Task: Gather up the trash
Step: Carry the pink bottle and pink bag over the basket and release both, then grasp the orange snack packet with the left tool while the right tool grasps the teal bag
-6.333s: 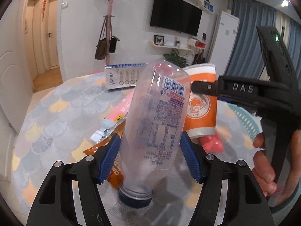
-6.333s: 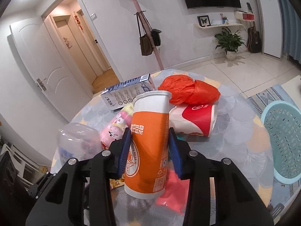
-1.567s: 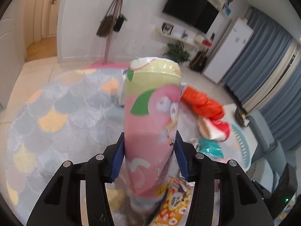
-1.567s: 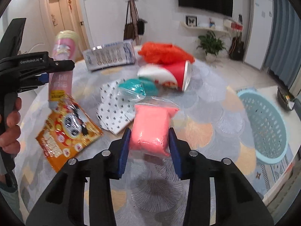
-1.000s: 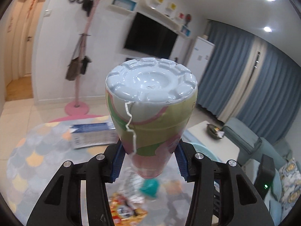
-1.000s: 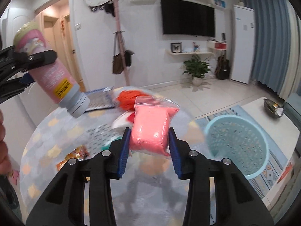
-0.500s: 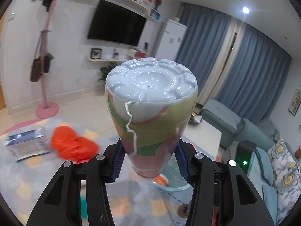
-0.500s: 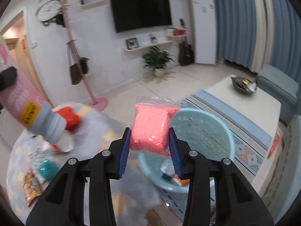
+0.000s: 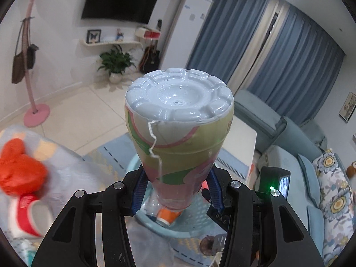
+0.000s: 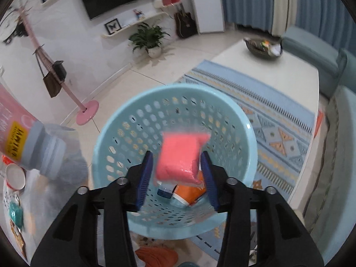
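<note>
Right wrist: right gripper jaws just spread, pink packet loose above blue basket on patterned rug.

A living room with a wall television, blue curtains and a sofa.

A black television hangs on the white wall above a shelf holding a framed butterfly picture. A potted plant stands on the tiled floor below the shelf, a guitar beside it. At the left a pink coat stand carries brown bags. A tall white fridge stands next to blue curtains. A white coffee table bears a dark bowl near its far edge, beside a patterned rug and a blue sofa.
</note>
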`<state>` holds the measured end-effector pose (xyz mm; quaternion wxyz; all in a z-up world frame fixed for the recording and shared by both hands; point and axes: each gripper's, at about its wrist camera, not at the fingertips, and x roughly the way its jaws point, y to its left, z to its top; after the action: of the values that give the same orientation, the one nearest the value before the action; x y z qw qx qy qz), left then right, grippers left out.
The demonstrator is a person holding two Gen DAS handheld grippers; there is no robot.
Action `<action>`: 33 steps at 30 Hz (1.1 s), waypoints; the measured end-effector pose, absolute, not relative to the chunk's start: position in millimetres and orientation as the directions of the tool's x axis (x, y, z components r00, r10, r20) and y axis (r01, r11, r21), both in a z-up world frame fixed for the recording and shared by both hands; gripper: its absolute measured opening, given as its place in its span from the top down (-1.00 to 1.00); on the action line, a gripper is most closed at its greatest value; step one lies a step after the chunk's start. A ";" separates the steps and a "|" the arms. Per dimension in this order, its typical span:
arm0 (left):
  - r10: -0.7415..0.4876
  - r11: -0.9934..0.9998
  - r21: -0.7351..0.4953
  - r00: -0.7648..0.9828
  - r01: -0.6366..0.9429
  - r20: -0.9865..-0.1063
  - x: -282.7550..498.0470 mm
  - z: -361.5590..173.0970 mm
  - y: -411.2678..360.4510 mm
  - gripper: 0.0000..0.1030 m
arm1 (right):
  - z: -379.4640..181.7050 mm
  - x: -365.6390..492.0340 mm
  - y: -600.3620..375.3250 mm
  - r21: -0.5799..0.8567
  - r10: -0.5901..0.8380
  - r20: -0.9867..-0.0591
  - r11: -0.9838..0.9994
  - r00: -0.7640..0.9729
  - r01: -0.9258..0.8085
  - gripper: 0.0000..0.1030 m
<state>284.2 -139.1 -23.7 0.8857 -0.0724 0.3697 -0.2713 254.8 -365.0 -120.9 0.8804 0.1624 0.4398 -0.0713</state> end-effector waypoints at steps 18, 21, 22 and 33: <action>-0.488 0.869 -0.346 0.490 0.355 -0.722 326.1 -73.7 -162.4 -0.38 | -130.8 241.8 -396.4 0.227 -0.003 -0.811 0.920 0.585 0.320 -0.14; -0.489 0.869 -0.356 0.494 0.344 -0.719 318.4 -72.3 -159.4 -0.43 | -129.1 239.7 -391.8 0.238 0.010 -0.810 0.920 0.586 0.313 -0.14; -0.490 0.869 -0.357 0.496 0.343 -0.717 316.7 -71.8 -156.1 -0.43 | -128.7 239.4 -389.3 0.240 0.015 -0.810 0.921 0.586 0.308 -0.14; -0.499 0.867 -0.360 0.584 0.345 -0.640 270.5 -37.2 -104.4 -0.43 | -96.9 228.8 -343.6 0.242 0.047 -0.771 0.944 0.635 0.224 -0.20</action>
<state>270.5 -104.4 -37.2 0.8845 -0.0989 0.3885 -0.2387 228.8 -343.6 -96.9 0.8899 0.1598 0.4243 -0.0497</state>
